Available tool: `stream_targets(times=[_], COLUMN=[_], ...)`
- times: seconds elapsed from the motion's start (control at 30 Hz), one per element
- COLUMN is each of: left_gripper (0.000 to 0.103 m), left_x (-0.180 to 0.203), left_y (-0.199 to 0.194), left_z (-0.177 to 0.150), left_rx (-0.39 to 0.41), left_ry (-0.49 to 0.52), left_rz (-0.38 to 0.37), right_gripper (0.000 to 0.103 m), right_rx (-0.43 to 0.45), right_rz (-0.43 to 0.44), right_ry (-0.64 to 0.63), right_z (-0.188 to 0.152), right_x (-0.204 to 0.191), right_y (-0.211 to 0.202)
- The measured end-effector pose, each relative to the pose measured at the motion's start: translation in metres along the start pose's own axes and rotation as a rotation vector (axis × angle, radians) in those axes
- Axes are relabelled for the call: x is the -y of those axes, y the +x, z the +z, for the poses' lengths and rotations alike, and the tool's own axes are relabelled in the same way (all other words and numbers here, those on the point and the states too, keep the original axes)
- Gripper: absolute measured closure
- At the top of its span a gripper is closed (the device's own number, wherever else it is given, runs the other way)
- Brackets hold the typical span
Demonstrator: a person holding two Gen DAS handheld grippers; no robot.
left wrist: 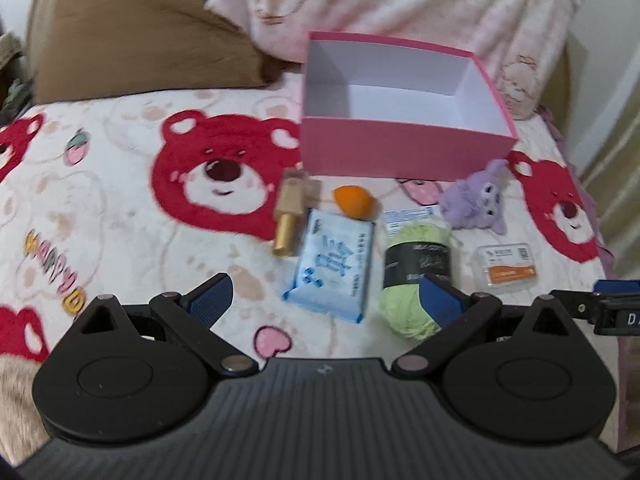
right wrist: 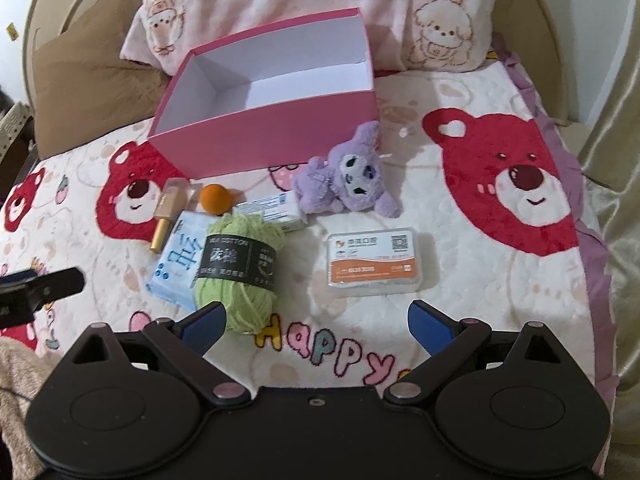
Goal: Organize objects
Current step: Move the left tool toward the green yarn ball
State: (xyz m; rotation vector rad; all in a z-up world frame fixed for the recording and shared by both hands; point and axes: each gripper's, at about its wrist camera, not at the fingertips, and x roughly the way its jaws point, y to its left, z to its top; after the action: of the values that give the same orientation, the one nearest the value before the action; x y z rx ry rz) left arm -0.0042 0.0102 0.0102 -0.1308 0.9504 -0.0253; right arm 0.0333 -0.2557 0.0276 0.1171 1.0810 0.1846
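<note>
An open pink box (left wrist: 400,152) (right wrist: 272,136) with a white inside sits on the bed, nothing visible in it. In front of it lie a gold tube (left wrist: 290,216) (right wrist: 168,216), an orange sponge (left wrist: 354,199) (right wrist: 216,198), a blue tissue pack (left wrist: 334,266) (right wrist: 180,264), a green yarn ball (left wrist: 414,280) (right wrist: 238,276), a purple plush (left wrist: 476,200) (right wrist: 352,176), a clear card case (left wrist: 508,266) (right wrist: 374,260) and a small white pack (right wrist: 272,210). My left gripper (left wrist: 326,300) is open before the tissue pack. My right gripper (right wrist: 316,322) is open before the yarn and case.
The bed cover (left wrist: 120,200) (right wrist: 500,300) has red bear prints. A brown pillow (left wrist: 140,40) and a pink pillow (right wrist: 320,4) lie behind the box. The other gripper shows at the frame edge in the left wrist view (left wrist: 616,308) and the right wrist view (right wrist: 36,292).
</note>
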Motion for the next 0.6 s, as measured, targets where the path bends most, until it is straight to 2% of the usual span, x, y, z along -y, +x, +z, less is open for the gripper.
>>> stream_targets(times=[0.13,0.33,0.43,0.6], left_gripper=[0.001,0.003,0.004,0.014], left_x=[0.004,0.017,0.023,0.025], left_y=[0.001,0.005,0.018,0.053], left_z=[0.02,0.049,0.057,0.056], left_rx=[-0.018,-0.054,-0.063,-0.122], left_ry=[0.051,0.112,0.113,0.059], left_rz=[-0.041,-0.115,-0.168,-0.223], right_gripper=[0.004,0.004,0.005,0.006], right_rx=[-0.019,-0.017,-0.002,0.039], right_rz=[0.048,0.071,0.111,0.153], right_ry=[-0.054,-0.181,-0.245,-0.296], right_z=[0.011,0.029,0.027,0.009], right_x=[-0.004,-0.017,-0.028,-0.05], right_y=[-0.008,-0.026,-0.023,0.007])
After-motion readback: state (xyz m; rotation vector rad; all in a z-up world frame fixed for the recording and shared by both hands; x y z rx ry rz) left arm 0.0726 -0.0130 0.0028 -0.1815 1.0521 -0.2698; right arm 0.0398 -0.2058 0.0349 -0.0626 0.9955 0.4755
